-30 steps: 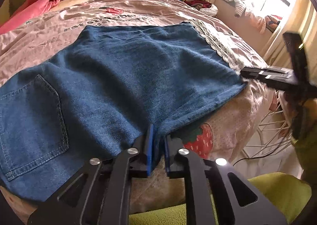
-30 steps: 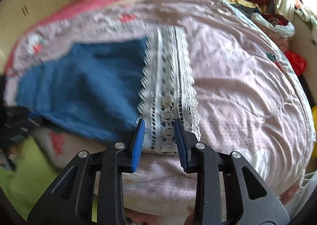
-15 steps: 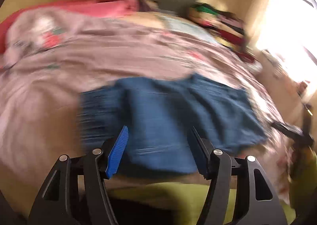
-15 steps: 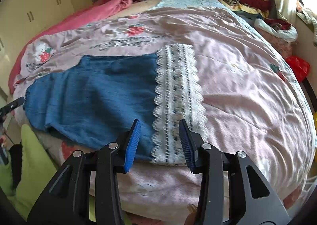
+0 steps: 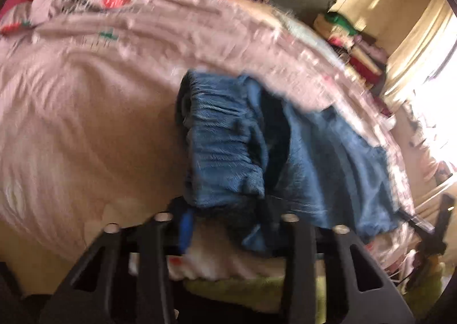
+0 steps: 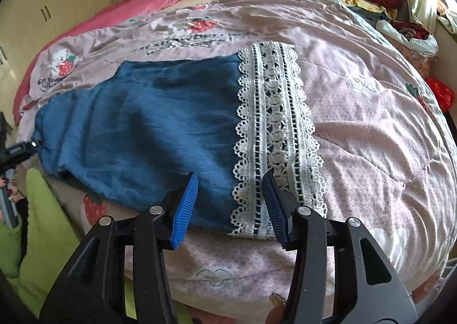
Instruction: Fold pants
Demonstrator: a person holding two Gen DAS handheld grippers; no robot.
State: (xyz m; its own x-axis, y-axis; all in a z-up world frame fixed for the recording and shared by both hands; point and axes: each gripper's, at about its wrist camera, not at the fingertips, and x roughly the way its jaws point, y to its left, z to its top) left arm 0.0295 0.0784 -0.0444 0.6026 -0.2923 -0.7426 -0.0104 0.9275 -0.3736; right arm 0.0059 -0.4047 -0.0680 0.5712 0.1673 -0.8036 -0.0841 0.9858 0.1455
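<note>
On the bed's pink strawberry-print quilt (image 6: 371, 124), the blue denim pants with a white lace hem (image 6: 160, 124) are lying while the left gripper (image 5: 228, 218) is closing on their bunched waist end and the right gripper (image 6: 231, 207), jaws parting, is hovering over the hem, suggesting a waist-to-hem fold next.

Jeans (image 6: 148, 124) on pink-quilted bed (image 6: 371, 129)

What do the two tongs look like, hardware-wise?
Both match. Right tongs: black plastic arms with triangular cut-outs, silver round pins at the pivots, ribbed blue pads on the finger tips. Left tongs, blurred: same black arms and silver pins, one blue pad showing. No cables or markings visible. A lime-green garment shows beside them.
</note>
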